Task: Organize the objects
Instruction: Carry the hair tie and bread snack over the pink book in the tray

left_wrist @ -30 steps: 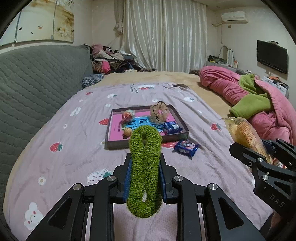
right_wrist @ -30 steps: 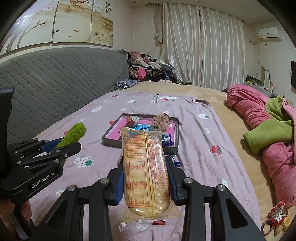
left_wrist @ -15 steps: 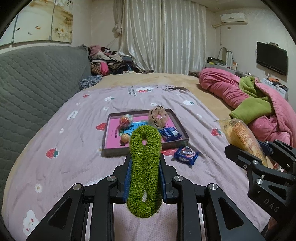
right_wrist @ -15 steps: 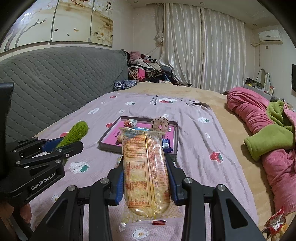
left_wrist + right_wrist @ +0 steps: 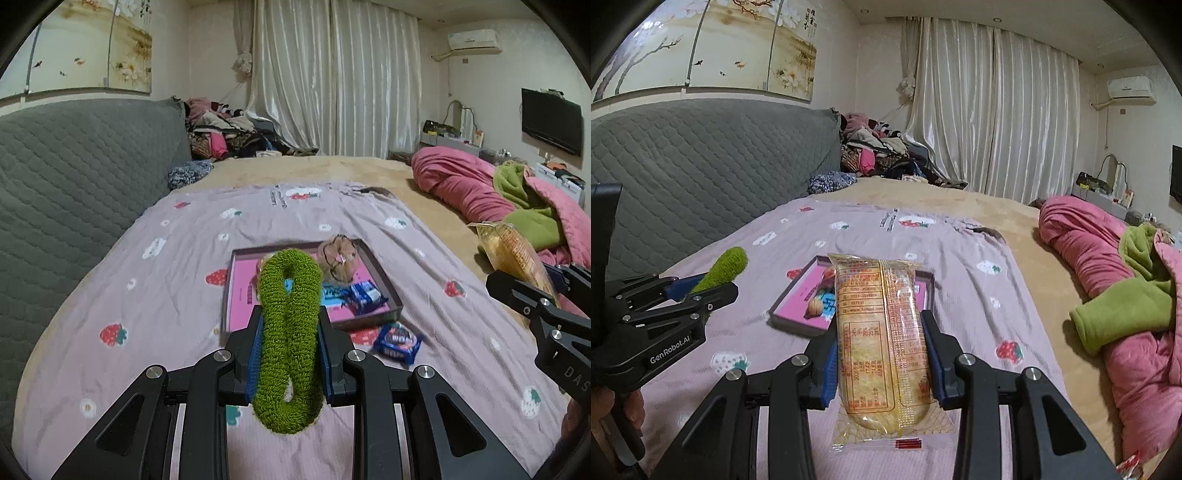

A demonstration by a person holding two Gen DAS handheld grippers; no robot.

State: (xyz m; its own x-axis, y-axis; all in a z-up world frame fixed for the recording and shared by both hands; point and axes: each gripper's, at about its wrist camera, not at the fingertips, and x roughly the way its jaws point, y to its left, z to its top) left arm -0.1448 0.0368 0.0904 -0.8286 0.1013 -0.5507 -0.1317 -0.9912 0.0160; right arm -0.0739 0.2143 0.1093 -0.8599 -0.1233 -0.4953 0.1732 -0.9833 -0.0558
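My left claw (image 5: 289,354) is clamped on a green scrunchie (image 5: 290,332), squeezed flat between the pads, its loop standing up ahead of the fingertips and its lower end hanging free below. My right claw (image 5: 882,360) grips a clear packet of biscuits (image 5: 881,332) across its middle, long side pointing forward, sealed end hanging loose toward me. Both hover above a strawberry-print sheet (image 5: 177,280) on a bed, pointed at the tray (image 5: 389,291) ahead. I judge the scrunchie light, soft and springy, safe to pinch anywhere; the packet is light too, but its film looks slick and the biscuits inside brittle, so the mid-body hold on the stiff stack seems right, and hard squeezing risks breakage. The tray, dark-rimmed with a pink floor, holds a tan round pouch (image 5: 338,260) at its far side, a blue wrapped snack (image 5: 364,295) near its right wall, and, seen from the right claw, a small nut-like ball (image 5: 815,306); other contents are hidden behind my loads. Another blue snack pack (image 5: 398,341) lies on the sheet just outside the tray's near corner.
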